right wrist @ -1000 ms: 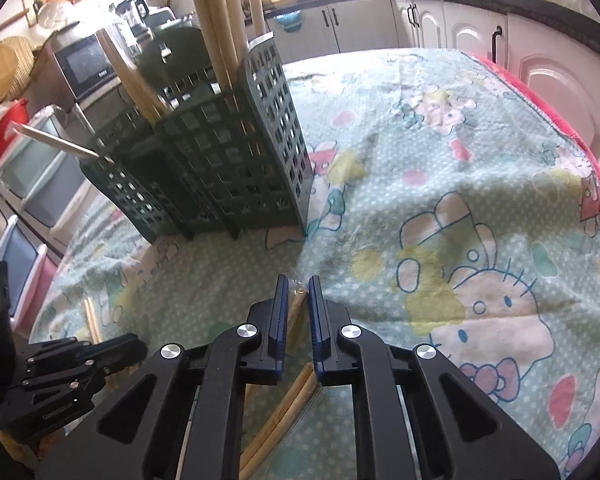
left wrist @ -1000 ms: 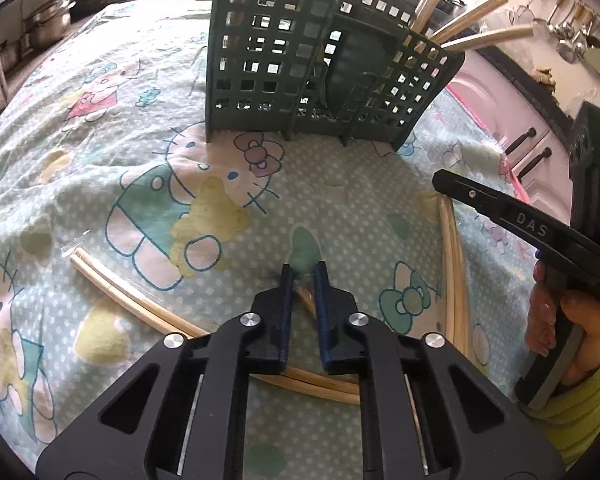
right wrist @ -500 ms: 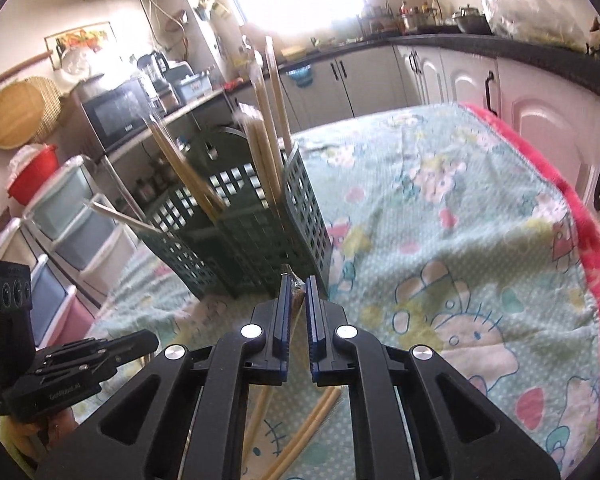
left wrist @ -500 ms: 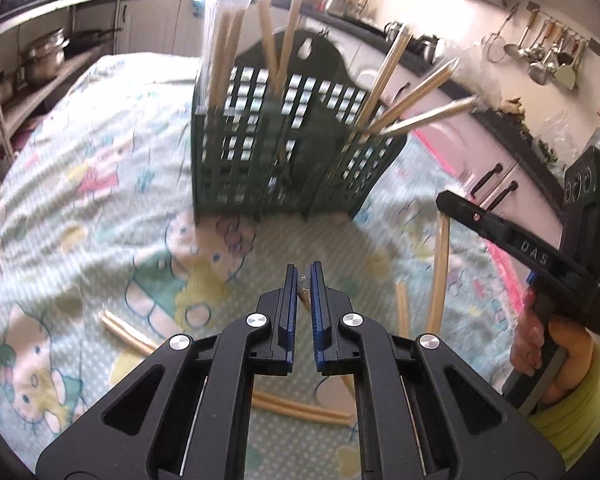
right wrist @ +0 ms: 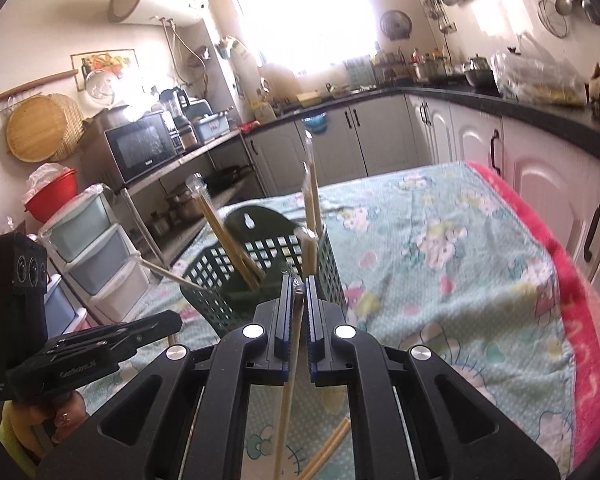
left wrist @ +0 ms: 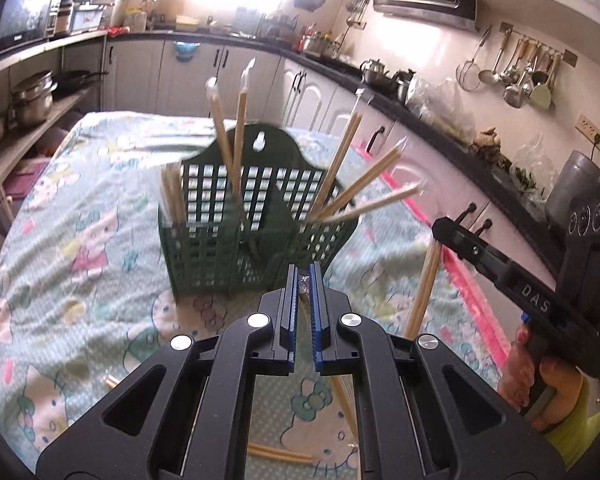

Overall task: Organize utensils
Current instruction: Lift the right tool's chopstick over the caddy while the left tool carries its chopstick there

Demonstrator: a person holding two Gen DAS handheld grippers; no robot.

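Standing wrapped chopsticks (left wrist: 236, 132) fanning from green basket (left wrist: 204, 248).

We hold our left gripper (left wrist: 304, 276) tilted downward, jaws closed; our right gripper (right wrist: 299, 286) points the same way, jaws closed; our right hand (left wrist: 540, 384) grips its handle.

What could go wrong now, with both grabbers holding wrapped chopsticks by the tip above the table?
The left gripper and right gripper each pinch a wrapped chopstick pair only at its crinkly top end, so one might slip out or swing. The green basket already holds leaning chopsticks, which could block the way in. Both tools are close and could bump.
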